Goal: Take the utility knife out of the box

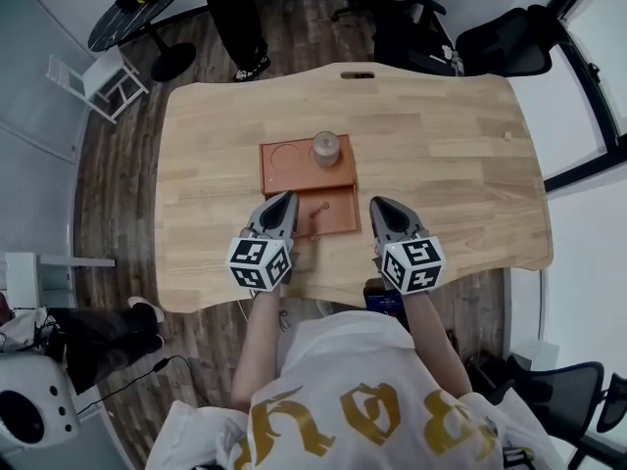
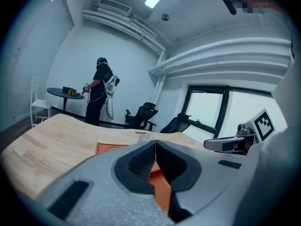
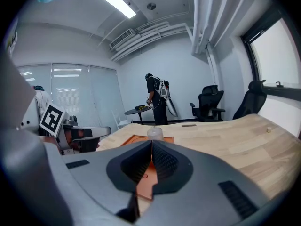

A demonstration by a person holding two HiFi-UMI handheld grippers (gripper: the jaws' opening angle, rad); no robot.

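Note:
An orange box (image 1: 307, 166) lies open in the middle of the wooden table (image 1: 451, 155). A clear round jar (image 1: 325, 149) stands on its far half. In the near half (image 1: 338, 215) rests a slim small thing (image 1: 316, 212), too small to identify. My left gripper (image 1: 285, 200) is shut and empty, its tip at the box's near left corner. My right gripper (image 1: 376, 205) is also shut and empty, just right of the box. In the left gripper view the pads (image 2: 141, 161) meet over the orange box (image 2: 109, 148). The right gripper view shows the jar (image 3: 154, 133) beyond its own closed jaws.
A person (image 1: 238, 20) stands beyond the table's far edge beside a round black table (image 1: 132, 10). A white folding chair (image 1: 100, 83) is at far left, black office chairs (image 1: 495, 45) at far right. The table's near edge runs just under both grippers.

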